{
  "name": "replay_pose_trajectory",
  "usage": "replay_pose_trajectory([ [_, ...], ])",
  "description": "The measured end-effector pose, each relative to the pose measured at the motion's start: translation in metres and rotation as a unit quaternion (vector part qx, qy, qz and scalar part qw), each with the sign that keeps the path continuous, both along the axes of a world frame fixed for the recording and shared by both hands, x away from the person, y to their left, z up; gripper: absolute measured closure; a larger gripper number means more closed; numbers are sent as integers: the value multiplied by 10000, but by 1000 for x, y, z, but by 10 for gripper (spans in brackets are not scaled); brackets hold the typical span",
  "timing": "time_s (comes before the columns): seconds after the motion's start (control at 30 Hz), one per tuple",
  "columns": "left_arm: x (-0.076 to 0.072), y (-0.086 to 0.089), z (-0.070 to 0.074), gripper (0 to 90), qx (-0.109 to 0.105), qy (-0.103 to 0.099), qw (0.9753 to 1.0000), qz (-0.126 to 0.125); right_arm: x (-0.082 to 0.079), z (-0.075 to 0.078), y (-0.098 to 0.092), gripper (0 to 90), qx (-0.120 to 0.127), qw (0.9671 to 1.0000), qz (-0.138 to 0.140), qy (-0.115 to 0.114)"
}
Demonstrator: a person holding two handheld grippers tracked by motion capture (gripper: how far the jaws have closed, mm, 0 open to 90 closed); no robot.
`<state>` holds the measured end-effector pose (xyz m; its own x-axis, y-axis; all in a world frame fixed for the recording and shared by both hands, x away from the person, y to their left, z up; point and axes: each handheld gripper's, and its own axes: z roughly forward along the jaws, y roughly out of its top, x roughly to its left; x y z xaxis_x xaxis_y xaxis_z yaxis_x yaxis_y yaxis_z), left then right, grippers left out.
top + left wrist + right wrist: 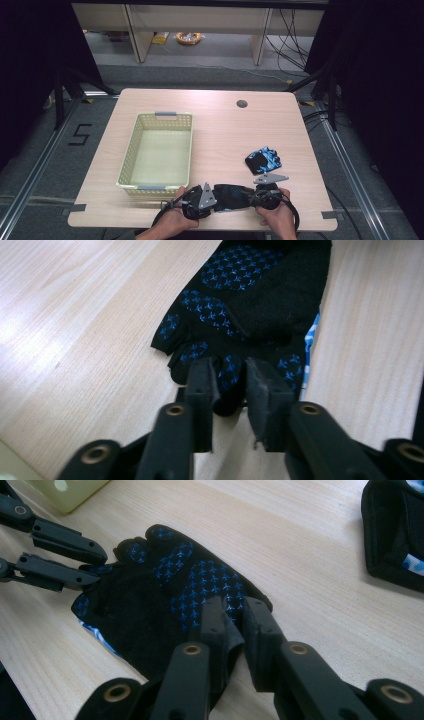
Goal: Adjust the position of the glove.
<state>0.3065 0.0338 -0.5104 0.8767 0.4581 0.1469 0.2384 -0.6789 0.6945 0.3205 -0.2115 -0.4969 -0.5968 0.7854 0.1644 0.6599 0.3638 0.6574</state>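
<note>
Both grippers, left (230, 390) and right (234, 625), pinch the soft, limp glove (234, 196) at opposite edges; we judge it light, best held by its hems.

Near glove (165, 605): black, blue star-shaped dots on palm, blue-white edge. Far right glove (263, 160): black with blue-white pattern. Basket (131, 155): pale yellow lattice, grey handles. Table (220, 130): light wood grain. Gripper jaws: black.
</note>
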Motion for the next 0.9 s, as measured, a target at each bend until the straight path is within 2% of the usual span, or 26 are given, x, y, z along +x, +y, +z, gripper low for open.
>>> replay_pose_trajectory([
  [0.1, -2, 2, 2, 667, -11, -41, 10000, 20, 0, 2, -1, 729, 37, 10000, -37, -48],
  [0.13, -4, 3, 4, 637, -21, -21, 10000, 18, 1, 3, -3, 702, 69, 9997, 19, -219],
  [0.2, -8, 7, 8, 583, -144, 14, 9999, 10, 0, 12, -7, 636, 159, 9991, -173, -342],
  [0.23, -8, 7, 8, 568, -144, 14, 9999, 10, 0, 12, -7, 636, 159, 9991, -173, -342],
  [0.27, -9, 9, 10, 563, -58, -26, 10000, 3, 1, 15, -12, 592, 202, 9983, -333, -423],
  [0.3, -11, 11, 11, 563, -127, 44, 9999, -57, 1, 15, -12, 592, 202, 9983, -333, -423],
  [0.33, -15, 14, 13, 549, -173, 37, 9998, -72, 2, 15, -16, 579, 281, 9973, -510, -442],
  [0.37, -17, 16, 14, 529, -157, 60, 9998, -88, 4, 17, -23, 564, 260, 9961, -692, -481],
  [0.4, -22, 21, 15, 499, -262, 206, 9994, -57, 8, 17, -34, 550, 283, 9932, -992, -544],
  [0.47, -26, 28, 14, 479, -332, 266, 9991, -40, 11, 18, -42, 544, 200, 9911, -1212, -514],
  [0.5, -26, 28, 14, 470, -332, 266, 9991, -40, 11, 18, -42, 544, 200, 9911, -1212, -514],
  [0.57, -30, 39, 16, 449, -387, 395, 9985, 25, 16, 18, -52, 543, 154, 9880, -1432, -552],
  [0.63, -30, 43, 15, 423, -425, 410, 9982, 83, 19, 17, -54, 543, 197, 9874, -1458, -583],
  [0.67, -31, 47, 16, 412, -483, 500, 9975, 144, 23, 18, -56, 536, 121, 9856, -1602, -525],
  [0.7, -30, 51, 16, 412, -445, 466, 9978, 175, 23, 18, -56, 536, 121, 9856, -1602, -525],
  [0.73, -31, 58, 15, 400, -467, 526, 9971, 279, 31, 17, -60, 531, 77, 9829, -1758, -537],
  [0.77, -31, 58, 15, 397, -467, 526, 9971, 279, 31, 17, -60, 531, 77, 9829, -1758, -537],
  [0.8, -32, 64, 15, 396, -545, 601, 9961, 345, 37, 16, -62, 527, 113, 9810, -1884, -448],
  [0.9, -32, 70, 15, 390, -521, 584, 9962, 378, 43, 14, -64, 525, 163, 9812, -1885, -370],
])
